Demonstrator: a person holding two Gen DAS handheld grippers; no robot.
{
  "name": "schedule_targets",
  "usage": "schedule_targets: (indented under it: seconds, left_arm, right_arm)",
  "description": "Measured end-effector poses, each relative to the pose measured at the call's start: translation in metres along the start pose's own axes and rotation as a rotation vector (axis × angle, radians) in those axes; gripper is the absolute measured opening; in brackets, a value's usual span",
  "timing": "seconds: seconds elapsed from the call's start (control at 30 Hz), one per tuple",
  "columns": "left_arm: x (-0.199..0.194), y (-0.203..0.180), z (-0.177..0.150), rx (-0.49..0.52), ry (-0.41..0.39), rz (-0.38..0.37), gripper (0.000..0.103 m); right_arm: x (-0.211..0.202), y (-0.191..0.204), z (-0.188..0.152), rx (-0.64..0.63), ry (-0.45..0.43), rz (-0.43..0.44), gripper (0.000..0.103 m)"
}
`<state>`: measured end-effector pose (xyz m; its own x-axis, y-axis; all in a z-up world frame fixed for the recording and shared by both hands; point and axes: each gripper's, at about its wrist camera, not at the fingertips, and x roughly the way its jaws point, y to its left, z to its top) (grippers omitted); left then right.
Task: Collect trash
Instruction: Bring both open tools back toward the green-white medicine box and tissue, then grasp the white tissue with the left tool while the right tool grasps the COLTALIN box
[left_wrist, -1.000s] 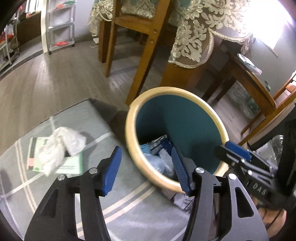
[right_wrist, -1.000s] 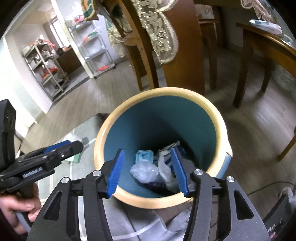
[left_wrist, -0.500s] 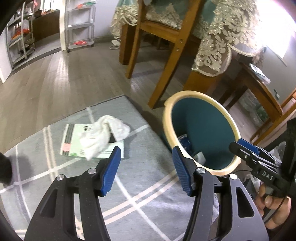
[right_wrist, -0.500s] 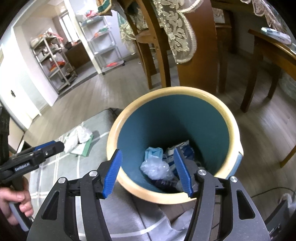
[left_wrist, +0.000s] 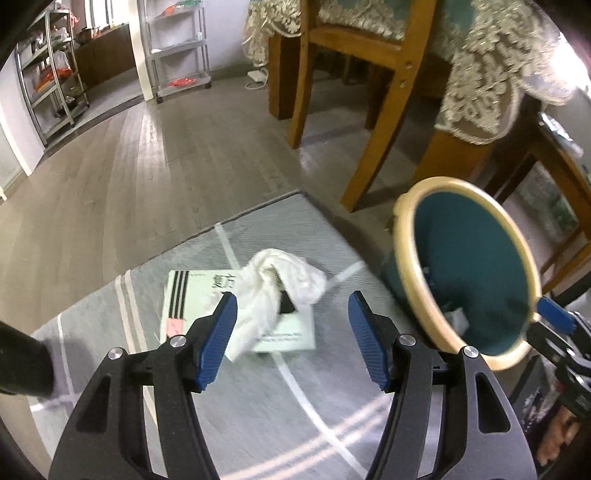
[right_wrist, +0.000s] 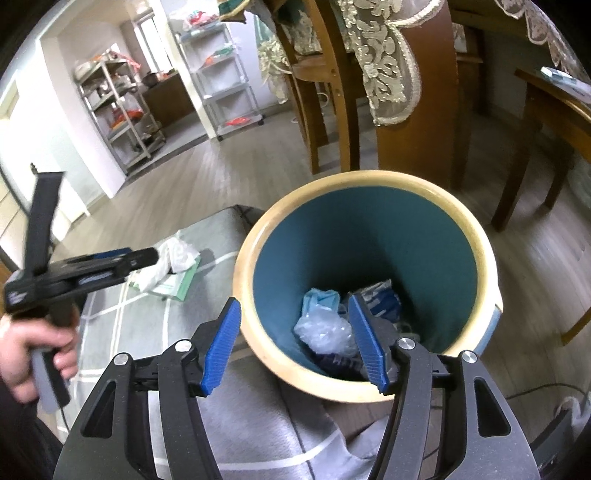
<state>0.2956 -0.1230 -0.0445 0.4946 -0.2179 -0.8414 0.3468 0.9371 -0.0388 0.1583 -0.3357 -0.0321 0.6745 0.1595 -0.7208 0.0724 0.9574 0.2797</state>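
Observation:
A crumpled white tissue (left_wrist: 280, 284) lies on a green-and-white booklet (left_wrist: 192, 295) on the grey rug. My left gripper (left_wrist: 291, 299) hovers above and just short of the tissue, its jaws opening with nothing between them. To the right stands the teal bin with a cream rim (left_wrist: 406, 258). My right gripper (right_wrist: 294, 301) hangs open over the bin's near rim (right_wrist: 354, 387), holding nothing. Inside the bin lie a clear plastic wad (right_wrist: 325, 328) and a blue mask (right_wrist: 321, 299). In the right wrist view the left gripper (right_wrist: 110, 264) points at the tissue (right_wrist: 173, 254).
Wooden chair legs (left_wrist: 380, 122) and a lace-draped table (left_wrist: 491, 74) stand just behind the bin. The grey rug (left_wrist: 258, 406) with white lines covers the near floor. Metal shelving (left_wrist: 177, 48) stands far back. A dark object (left_wrist: 18, 358) sits at the left edge.
The left wrist view has swung left off the bin onto the tissue and booklet, and its jaws stand wider. The right gripper has widened slightly and shifted a little left over the bin.

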Motion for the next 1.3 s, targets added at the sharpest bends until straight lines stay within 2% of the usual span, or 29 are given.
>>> schedule_targets:
  seconds: [0.3,0.4,0.47,0.57,0.77,0.87,1.1,1.3]
  left_arm:
    - [0.042,0.019,0.009,0.007,0.076,0.054,0.06]
    - [0.048,0.021,0.005,0.031,0.101,0.064,0.036]
    - [0.046,0.022,0.002,0.047,0.096,0.066,0.016]
    - [0.038,0.025,-0.003,0.059,0.076,0.062,0.012]
    - [0.005,0.053,-0.02,-0.02,0.018,0.032,0.012]
    - [-0.013,0.073,-0.033,-0.073,-0.001,0.018,0.012]
    - [-0.061,0.115,-0.068,-0.234,-0.027,-0.004,0.012]
    - [-0.082,0.128,-0.073,-0.301,-0.056,-0.027,0.012]
  right_arm:
    - [0.005,0.016,-0.001,-0.044,0.011,0.02,0.062]
    - [0.008,0.023,-0.001,-0.07,0.015,0.041,0.062]
    - [0.012,0.028,-0.001,-0.086,0.021,0.054,0.062]
    - [0.017,0.036,0.0,-0.105,0.033,0.086,0.063]
    - [0.036,0.061,0.013,-0.175,0.071,0.201,0.077]
    - [0.051,0.089,0.023,-0.284,0.101,0.25,0.083]
    - [0.088,0.145,0.045,-0.509,0.155,0.278,0.091]
    - [0.125,0.187,0.05,-0.717,0.239,0.274,0.092]
